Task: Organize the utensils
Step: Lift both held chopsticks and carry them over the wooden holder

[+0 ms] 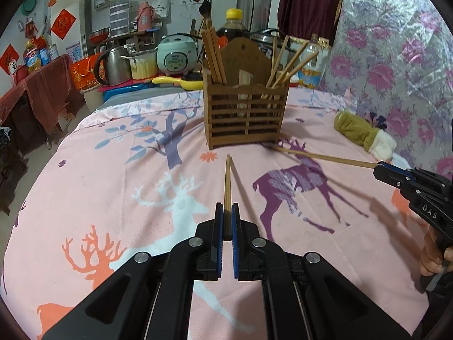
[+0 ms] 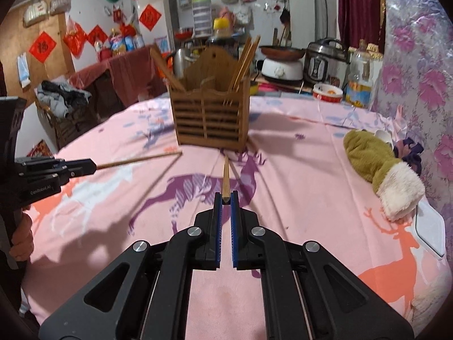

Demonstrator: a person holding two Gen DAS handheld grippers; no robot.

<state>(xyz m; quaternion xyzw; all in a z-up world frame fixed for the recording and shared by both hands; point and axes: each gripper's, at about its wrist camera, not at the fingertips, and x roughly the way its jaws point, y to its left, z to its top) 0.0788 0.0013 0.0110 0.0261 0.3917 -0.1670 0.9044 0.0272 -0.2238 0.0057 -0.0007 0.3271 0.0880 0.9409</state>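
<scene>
A brown slatted wooden holder (image 1: pixel 245 113) stands on the pink deer-print cloth, with several chopsticks upright in its left and right compartments; it also shows in the right wrist view (image 2: pixel 211 121). My left gripper (image 1: pixel 227 208) is shut on a wooden chopstick (image 1: pixel 227 181) that points at the holder, held above the cloth. It also shows from the side (image 2: pixel 92 166) in the right wrist view. My right gripper (image 2: pixel 225 198) is shut on another chopstick (image 2: pixel 226 177), its tip near the holder's base. It appears at the right in the left wrist view (image 1: pixel 378 167).
An olive green mitten with a white cuff (image 2: pixel 379 167) lies to the right of the holder, with a white flat object (image 2: pixel 430 231) near the cloth's right edge. Cookers, a kettle (image 1: pixel 111 65) and bottles stand behind the table.
</scene>
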